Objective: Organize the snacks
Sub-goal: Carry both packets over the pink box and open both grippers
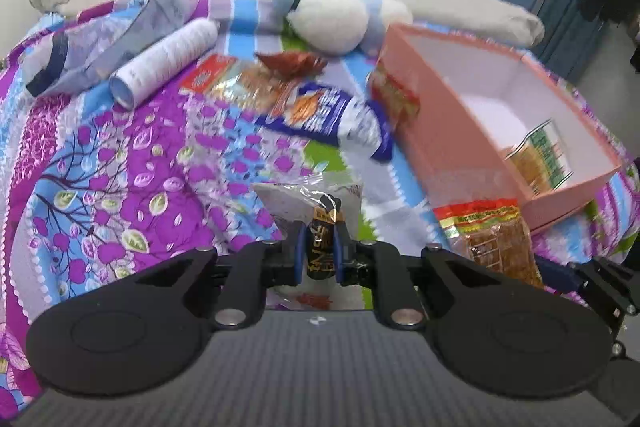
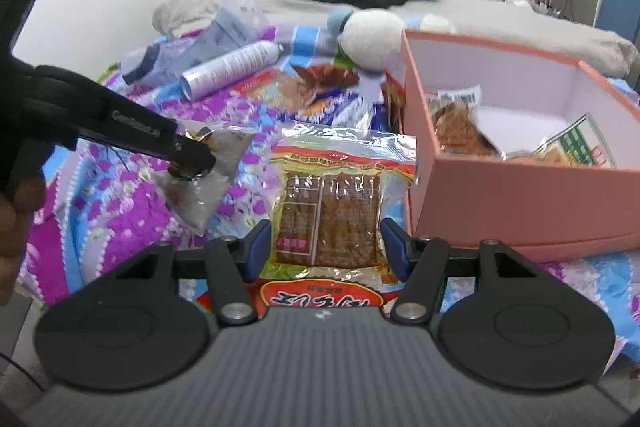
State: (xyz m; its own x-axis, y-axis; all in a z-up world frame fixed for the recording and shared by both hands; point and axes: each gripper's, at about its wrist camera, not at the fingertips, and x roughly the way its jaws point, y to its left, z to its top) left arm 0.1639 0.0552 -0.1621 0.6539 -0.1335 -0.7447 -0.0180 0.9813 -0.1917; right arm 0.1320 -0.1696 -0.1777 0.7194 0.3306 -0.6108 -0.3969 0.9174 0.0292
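On a floral quilt (image 1: 120, 155), left gripper (image 1: 318, 257) clamped on a small clear packet (image 1: 320, 203) with a black-and-gold label, held just above the fabric. Right gripper (image 2: 326, 247) spread wide around a red-edged tofu pack (image 2: 332, 187), blue pads beside its edges; contact impossible to tell. Just right of that pack, a pink box (image 2: 520, 195) holding two snack packs. Beyond, a blue wafer pack (image 1: 332, 115), a white can (image 1: 168, 59) and a plush toy (image 1: 328, 19).

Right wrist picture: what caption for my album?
Right gripper open around a tofu snack packet, beside the pink box.
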